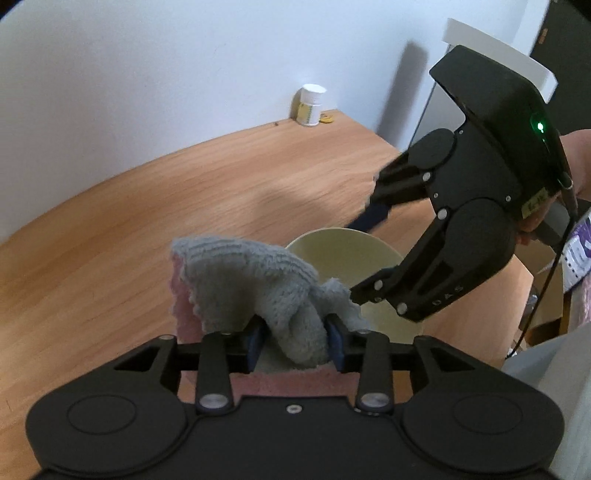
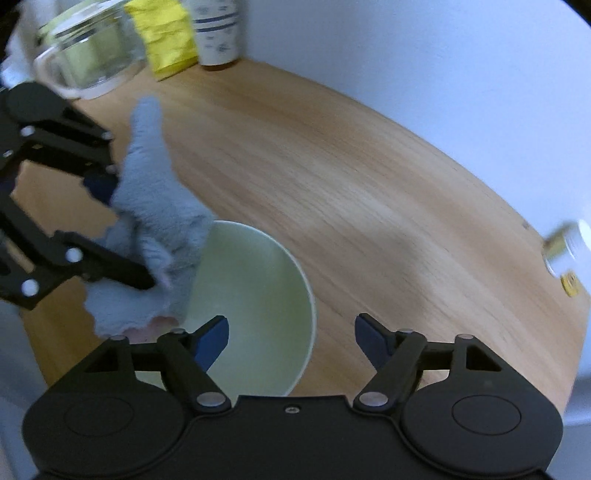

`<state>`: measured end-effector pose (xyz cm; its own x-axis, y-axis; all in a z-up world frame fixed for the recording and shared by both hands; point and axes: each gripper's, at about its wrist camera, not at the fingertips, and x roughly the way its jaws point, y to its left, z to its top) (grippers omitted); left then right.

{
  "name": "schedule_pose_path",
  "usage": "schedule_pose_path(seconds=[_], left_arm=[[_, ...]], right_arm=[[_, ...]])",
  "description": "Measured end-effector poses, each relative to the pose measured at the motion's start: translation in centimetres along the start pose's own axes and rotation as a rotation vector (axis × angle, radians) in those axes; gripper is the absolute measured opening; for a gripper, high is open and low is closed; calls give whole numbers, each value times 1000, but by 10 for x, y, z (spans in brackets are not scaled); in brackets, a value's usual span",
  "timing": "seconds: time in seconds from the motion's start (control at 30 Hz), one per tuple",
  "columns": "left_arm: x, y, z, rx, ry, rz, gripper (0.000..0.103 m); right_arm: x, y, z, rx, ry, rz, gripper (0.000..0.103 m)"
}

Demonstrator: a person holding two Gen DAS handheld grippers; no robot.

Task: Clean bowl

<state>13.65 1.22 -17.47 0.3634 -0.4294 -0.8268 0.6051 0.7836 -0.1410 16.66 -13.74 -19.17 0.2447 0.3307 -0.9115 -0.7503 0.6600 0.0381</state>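
Observation:
A pale green bowl [image 2: 255, 291] stands on the wooden table [image 2: 369, 177]. My right gripper [image 2: 291, 338] hangs over the bowl's near right rim with its jaws wide; one blue pad [image 2: 212, 338] is inside the bowl and the other is outside, and neither touches it. A grey cloth [image 1: 258, 280] with a pink underside is bunched between the blue pads [image 1: 334, 341] of my left gripper [image 1: 295, 343], at the bowl's [image 1: 354, 254] left edge. In the right wrist view the cloth [image 2: 151, 192] stands up from my left gripper [image 2: 127, 236]. In the left wrist view my right gripper [image 1: 364, 254] is open above the bowl.
A white pill bottle [image 1: 310, 105] and a small yellow object [image 1: 327, 118] sit at the wall. A glass bowl [image 2: 88, 55], a yellow packet [image 2: 166, 37] and a paper cup [image 2: 218, 29] stand at the table's back. A hand [image 1: 576, 162] holds the right gripper.

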Motion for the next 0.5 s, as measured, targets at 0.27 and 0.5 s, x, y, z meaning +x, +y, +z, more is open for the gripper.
schedule_pose_path(seconds=[0.27,0.5], left_arm=[[13,1,4,-45,33,14,43],[20,7,3,-127,25,-4,35]], right_arm=[[20,-10,9,-2,57,66,22],[36,-12,18,45,137,156,34]])
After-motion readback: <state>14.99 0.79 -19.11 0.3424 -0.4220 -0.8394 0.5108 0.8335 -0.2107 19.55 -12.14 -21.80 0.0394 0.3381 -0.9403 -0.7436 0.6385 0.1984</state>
